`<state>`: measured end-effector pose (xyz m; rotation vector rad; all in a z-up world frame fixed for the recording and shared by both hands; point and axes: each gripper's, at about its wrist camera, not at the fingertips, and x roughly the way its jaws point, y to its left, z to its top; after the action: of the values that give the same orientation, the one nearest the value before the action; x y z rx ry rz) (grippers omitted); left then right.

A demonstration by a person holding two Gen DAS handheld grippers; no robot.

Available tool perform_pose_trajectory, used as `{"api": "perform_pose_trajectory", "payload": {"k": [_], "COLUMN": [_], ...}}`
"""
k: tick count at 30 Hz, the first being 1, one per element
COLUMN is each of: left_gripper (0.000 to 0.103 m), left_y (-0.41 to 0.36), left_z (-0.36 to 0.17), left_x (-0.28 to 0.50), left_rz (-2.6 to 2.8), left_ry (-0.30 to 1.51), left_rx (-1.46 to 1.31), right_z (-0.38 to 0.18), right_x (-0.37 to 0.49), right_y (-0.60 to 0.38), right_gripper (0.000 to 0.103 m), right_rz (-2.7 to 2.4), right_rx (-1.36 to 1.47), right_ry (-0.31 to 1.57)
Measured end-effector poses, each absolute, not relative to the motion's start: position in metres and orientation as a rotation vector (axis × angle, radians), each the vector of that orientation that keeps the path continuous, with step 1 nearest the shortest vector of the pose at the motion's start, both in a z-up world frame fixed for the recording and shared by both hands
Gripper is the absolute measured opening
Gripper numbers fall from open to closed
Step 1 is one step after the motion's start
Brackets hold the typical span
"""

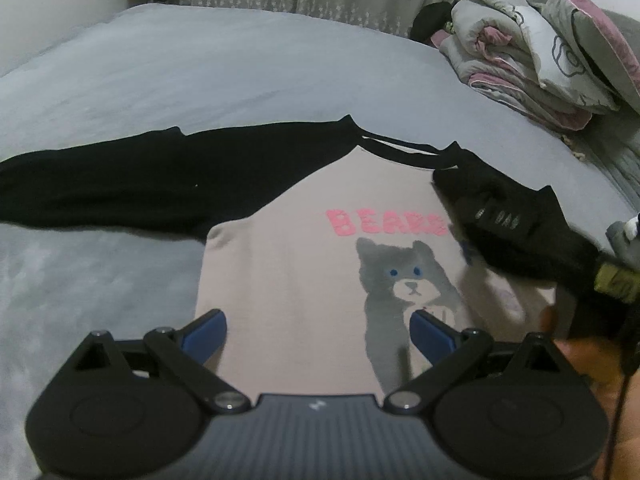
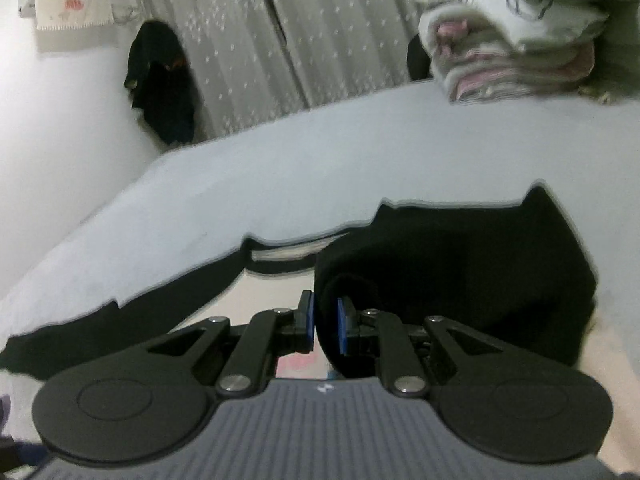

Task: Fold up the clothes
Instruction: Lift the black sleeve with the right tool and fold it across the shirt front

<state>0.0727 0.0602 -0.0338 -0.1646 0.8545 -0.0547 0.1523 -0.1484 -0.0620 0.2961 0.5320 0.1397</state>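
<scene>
Right gripper (image 2: pixel 324 322) pinching the black right sleeve (image 2: pixel 460 272) of the bear shirt (image 1: pixel 288 280), folded in over the chest.
Left gripper (image 1: pixel 318 334) hovers with jaws wide apart over the near hem, holding nothing; the shirt lies flat on the grey bed (image 1: pixel 200 68), its left sleeve (image 1: pixel 100 188) stretched out, folded bedding (image 1: pixel 532 64) stacked far right.

A beige raglan shirt (image 1: pixel 280 272) with black sleeves lies face up, flat on the grey bed (image 1: pixel 200 72), showing pink "BEARS" lettering above a grey bear. Its left sleeve (image 1: pixel 100 184) stretches straight out; the right sleeve (image 1: pixel 512 220) is folded across the chest
</scene>
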Motion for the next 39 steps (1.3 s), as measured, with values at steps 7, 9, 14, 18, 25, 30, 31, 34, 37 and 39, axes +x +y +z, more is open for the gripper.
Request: {"api": "perform_pose_trajectory", "payload": {"k": [7,9,14,18,25,30,31,34,37,39], "left_gripper": [0.099,0.099,0.099,0.099,0.099,0.098,0.098,0.098,0.098,0.098], "left_y": [0.059,0.057,0.053,0.047,0.025,0.006,-0.001,-0.024,-0.050,-0.068], "left_z": [-0.038,-0.039,-0.041,-0.044,-0.048,-0.026,-0.020,-0.004,-0.002,-0.005], "left_x": [0.074,0.074,0.070,0.064,0.056,0.063,0.065,0.072,0.084,0.093], "left_rz": [-0.039,-0.034,-0.009,0.010,0.019,-0.067,-0.099,-0.202,-0.288,-0.336], "left_ry": [0.849,0.848,0.820,0.795,0.736,0.690,0.664,0.593,0.561,0.545], "left_rx": [-0.132,-0.115,-0.057,-0.014,0.136,0.187,0.196,0.203,0.185,0.172], "right_z": [-0.076,-0.079,-0.081,-0.076,-0.058,-0.027,-0.020,-0.001,0.009,0.009], "right_x": [0.155,0.153,0.151,0.152,0.154,0.138,0.134,0.120,0.110,0.108], "right_y": [-0.156,-0.159,-0.169,-0.174,-0.188,-0.207,-0.213,-0.238,-0.261,-0.272], "right_gripper": [0.015,0.016,0.020,0.030,0.055,0.060,0.062,0.069,0.069,0.069], "right_rz": [0.181,0.197,0.247,0.321,0.489,0.510,0.511,0.492,0.420,0.354], "right_rx": [0.374,0.396,0.446,0.441,0.435,0.509,0.541,0.638,0.684,0.683], "right_ry": [0.578,0.579,0.588,0.622,0.745,0.700,0.670,0.574,0.492,0.469]}}
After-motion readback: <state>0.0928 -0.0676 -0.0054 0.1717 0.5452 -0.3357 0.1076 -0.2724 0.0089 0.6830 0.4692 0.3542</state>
